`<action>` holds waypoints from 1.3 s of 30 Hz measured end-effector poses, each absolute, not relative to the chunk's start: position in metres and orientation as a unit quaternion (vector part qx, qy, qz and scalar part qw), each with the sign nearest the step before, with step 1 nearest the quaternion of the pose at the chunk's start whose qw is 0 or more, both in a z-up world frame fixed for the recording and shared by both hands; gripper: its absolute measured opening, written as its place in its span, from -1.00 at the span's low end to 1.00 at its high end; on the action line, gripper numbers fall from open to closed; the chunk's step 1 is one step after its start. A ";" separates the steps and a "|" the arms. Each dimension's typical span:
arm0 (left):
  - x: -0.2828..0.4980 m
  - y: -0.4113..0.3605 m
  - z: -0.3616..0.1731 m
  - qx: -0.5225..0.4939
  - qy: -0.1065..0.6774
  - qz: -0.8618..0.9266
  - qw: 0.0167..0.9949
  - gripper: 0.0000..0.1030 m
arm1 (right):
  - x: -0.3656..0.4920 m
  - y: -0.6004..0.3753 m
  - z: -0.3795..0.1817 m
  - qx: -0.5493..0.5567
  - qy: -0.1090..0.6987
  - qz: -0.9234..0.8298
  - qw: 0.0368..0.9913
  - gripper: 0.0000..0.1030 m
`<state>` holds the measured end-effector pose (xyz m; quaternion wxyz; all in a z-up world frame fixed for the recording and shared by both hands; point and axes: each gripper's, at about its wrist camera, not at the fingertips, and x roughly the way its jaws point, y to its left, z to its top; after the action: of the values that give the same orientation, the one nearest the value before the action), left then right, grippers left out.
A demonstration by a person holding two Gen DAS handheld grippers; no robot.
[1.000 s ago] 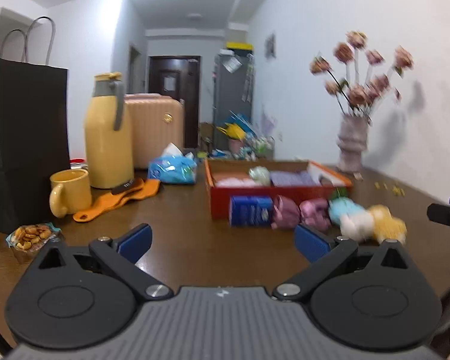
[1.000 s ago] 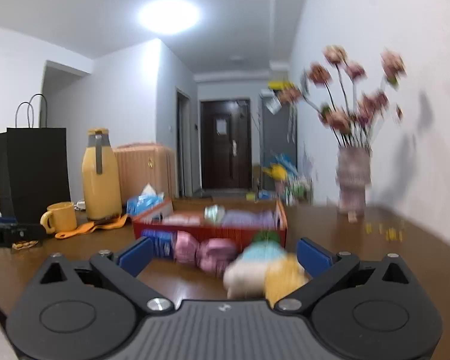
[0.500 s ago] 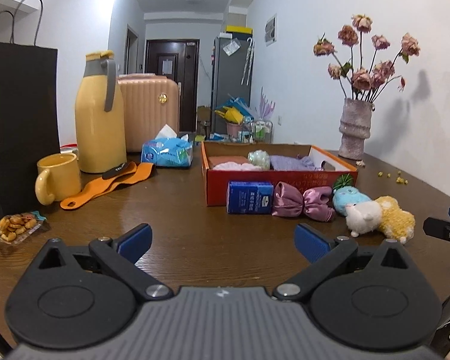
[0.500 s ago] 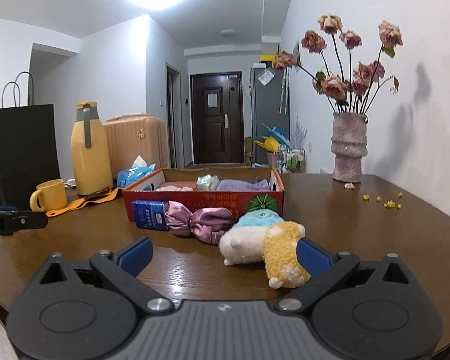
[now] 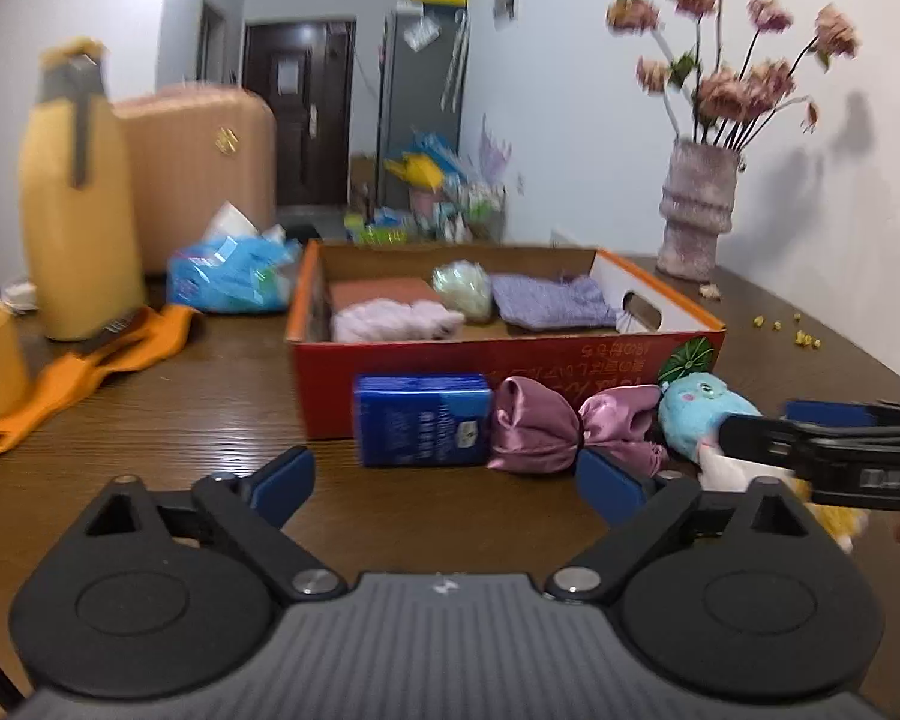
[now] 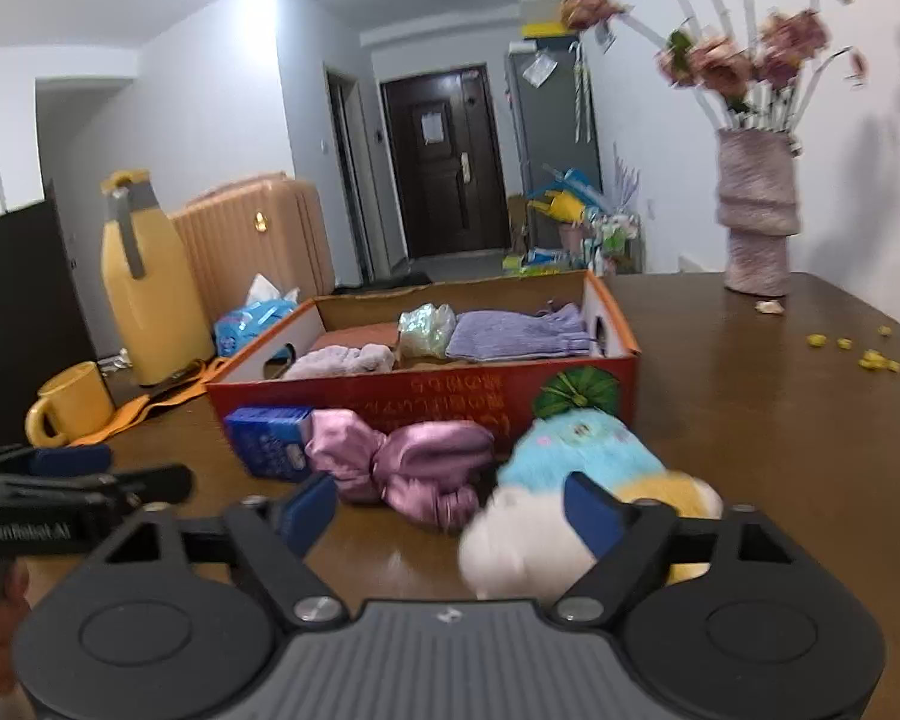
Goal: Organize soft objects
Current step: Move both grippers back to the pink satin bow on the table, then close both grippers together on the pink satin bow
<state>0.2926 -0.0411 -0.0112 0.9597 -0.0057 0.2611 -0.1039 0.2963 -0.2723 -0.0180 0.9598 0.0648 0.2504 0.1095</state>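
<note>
Brown bench [image 5: 210, 414] underneath, both tongs spread wide: left tongs [image 5: 447, 480] face the blue packet [image 5: 421, 418] and pink bow [image 5: 561, 429]; right tongs [image 6: 450, 510] straddle the white plush toy [image 6: 522, 546], red box [image 6: 426, 390] just beyond.

flowers [image 6: 744, 54] blurred, yellow plush [image 5: 834, 516] mostly hidden

"GenRobot.AI" reads on side of left gripper [image 6: 78, 483]. Red box [image 6: 450, 387] front carries upside-down print, illegible. Blue pack [image 5: 421, 418] label too blurred.
</note>
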 end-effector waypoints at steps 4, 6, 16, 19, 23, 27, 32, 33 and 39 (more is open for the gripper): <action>0.331 -0.051 -0.016 -0.014 0.290 -0.105 0.951 0.57 | 0.349 -0.258 -0.024 0.057 0.279 0.116 0.952 0.41; 0.343 -0.051 -0.017 -0.022 0.294 -0.106 0.950 0.57 | 0.368 -0.255 -0.029 0.067 0.294 0.115 0.947 0.37; 0.317 -0.038 -0.016 -0.049 0.311 -0.151 0.937 0.47 | 0.307 -0.233 -0.043 0.018 0.263 0.173 0.949 -0.74; 0.296 -0.036 -0.020 -0.058 0.319 -0.174 0.930 0.38 | 0.256 -0.226 -0.047 0.002 0.243 0.208 0.947 -0.74; 0.273 -0.046 -0.036 -0.042 0.360 -0.190 0.912 -0.27 | 0.209 -0.226 -0.050 0.006 0.231 0.218 0.948 -0.73; 0.238 -0.042 -0.042 -0.047 0.343 -0.212 0.914 -0.37 | 0.180 -0.236 -0.050 0.025 0.243 0.212 0.946 -0.49; 0.209 -0.037 -0.045 -0.047 0.319 -0.193 0.927 -0.33 | 0.164 -0.249 -0.035 0.053 0.229 0.202 0.951 -0.09; 0.208 -0.035 -0.044 -0.049 0.320 -0.188 0.927 -0.24 | 0.167 -0.250 -0.035 0.062 0.234 0.197 0.950 -0.05; 0.195 -0.018 -0.030 -0.061 0.343 -0.180 0.920 0.04 | 0.177 -0.256 -0.057 0.123 0.292 0.177 0.932 -0.04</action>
<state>0.1953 -0.0180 -0.0303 0.9198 -0.0610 0.3432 -0.1803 0.1771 -0.2559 -0.0571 0.9318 0.1226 0.2922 0.1772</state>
